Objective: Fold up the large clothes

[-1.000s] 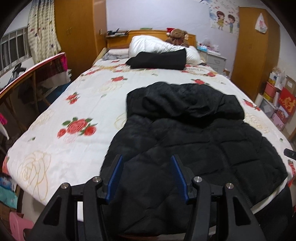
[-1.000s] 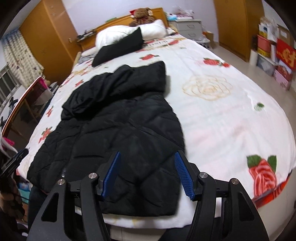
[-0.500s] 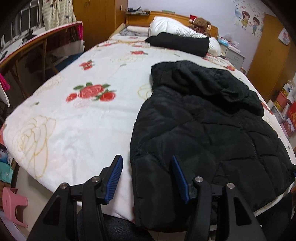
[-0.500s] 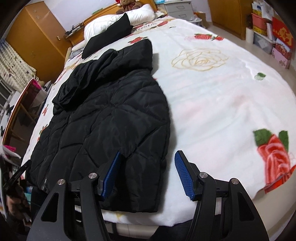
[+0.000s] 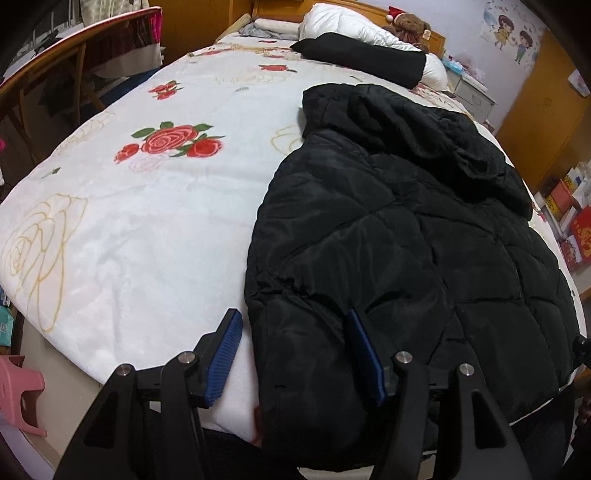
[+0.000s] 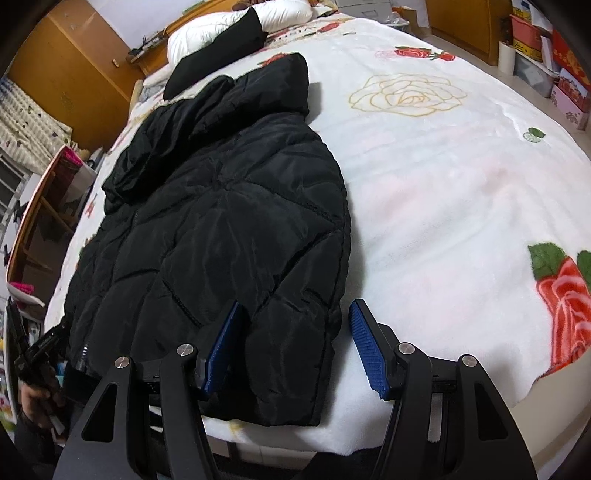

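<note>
Pre-grasp on the hem, nothing folded yet. Black puffer jacket (image 5: 388, 240) flat on the floral blanket (image 5: 147, 229), hood toward the pillows, hem at the near bed edge, bottom corners just over it. Left gripper (image 5: 293, 354) straddling the jacket's left bottom corner: jaws parted and just been widening, fabric between them, one pad over the blanket, the other over the quilted panel, no squeeze visible. Right gripper (image 6: 293, 347) same on the opposite corner: jaws released, corner edge in the gap, one blue pad (image 6: 365, 350) clear over white blanket. Next, judged: push both down onto the corners, clamp through the full padded thickness, then lift the hem together and carry it toward the hood; likely risk is slick shell slipping out or catching the top layer only. View differences: left wrist only shows the teddy bear (image 5: 408, 26), wall stickers, pink stool (image 5: 18, 391) at the bed foot. Right wrist only shows the zipper end (image 6: 83, 354) near the hem and the other hand (image 6: 35, 397) with its gripper at far left.
</note>
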A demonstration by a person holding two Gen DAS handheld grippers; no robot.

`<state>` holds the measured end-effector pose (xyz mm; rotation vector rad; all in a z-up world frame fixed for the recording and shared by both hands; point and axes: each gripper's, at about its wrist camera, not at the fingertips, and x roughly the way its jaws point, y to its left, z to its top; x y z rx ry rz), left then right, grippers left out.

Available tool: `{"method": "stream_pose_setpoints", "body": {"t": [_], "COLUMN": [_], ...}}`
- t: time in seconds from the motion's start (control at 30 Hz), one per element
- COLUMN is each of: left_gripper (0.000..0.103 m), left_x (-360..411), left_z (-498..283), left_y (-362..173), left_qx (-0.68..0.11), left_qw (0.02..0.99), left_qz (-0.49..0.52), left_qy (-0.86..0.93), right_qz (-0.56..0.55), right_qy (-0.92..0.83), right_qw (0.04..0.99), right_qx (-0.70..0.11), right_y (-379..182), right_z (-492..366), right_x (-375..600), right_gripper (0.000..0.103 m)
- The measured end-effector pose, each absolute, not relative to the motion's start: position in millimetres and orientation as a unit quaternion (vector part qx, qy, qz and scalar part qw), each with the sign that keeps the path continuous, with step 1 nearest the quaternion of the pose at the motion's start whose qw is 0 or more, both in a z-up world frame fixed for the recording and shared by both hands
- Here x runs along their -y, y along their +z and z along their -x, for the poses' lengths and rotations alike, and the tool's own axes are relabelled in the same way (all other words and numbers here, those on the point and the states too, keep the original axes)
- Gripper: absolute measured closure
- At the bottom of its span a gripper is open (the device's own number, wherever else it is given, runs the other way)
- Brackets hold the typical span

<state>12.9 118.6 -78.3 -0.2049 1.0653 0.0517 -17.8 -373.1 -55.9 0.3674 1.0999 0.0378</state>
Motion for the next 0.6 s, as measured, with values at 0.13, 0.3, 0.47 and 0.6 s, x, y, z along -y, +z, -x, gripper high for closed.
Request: {"method": "stream_pose_setpoints", "body": {"t": [0.13,0.3,0.47,0.6], "left_gripper": [0.040,0.042,0.062,0.077], "left_x": [-116,-116,-110,-113], "left_z": [-11,-12,-11,-9], "left_y": [-77,-78,-74,-65], "left_qx": [-0.504,-0.506,-0.502,-0.491], "left_qw": [0.858,0.857,0.861,0.866], "left_qz": [0.091,0.093,0.082,0.096], "left_qy": [0.026,0.024,0.008,-0.002], "right_qz": [-0.171,-0.174,-0.218,-0.242], "right_qy": [0.003,0.015,0.046,0.054], "right_qw": [0.844,0.837,0.823,0.819], "right_qx": [-0.508,-0.518,-0.523,-0.518], "right_y": [-50,-55,-56,-54], "right_z": [20,20,20,22], "right_x": [374,377,378,380], "right_gripper": [0.042,0.042,0.069,0.083]}}
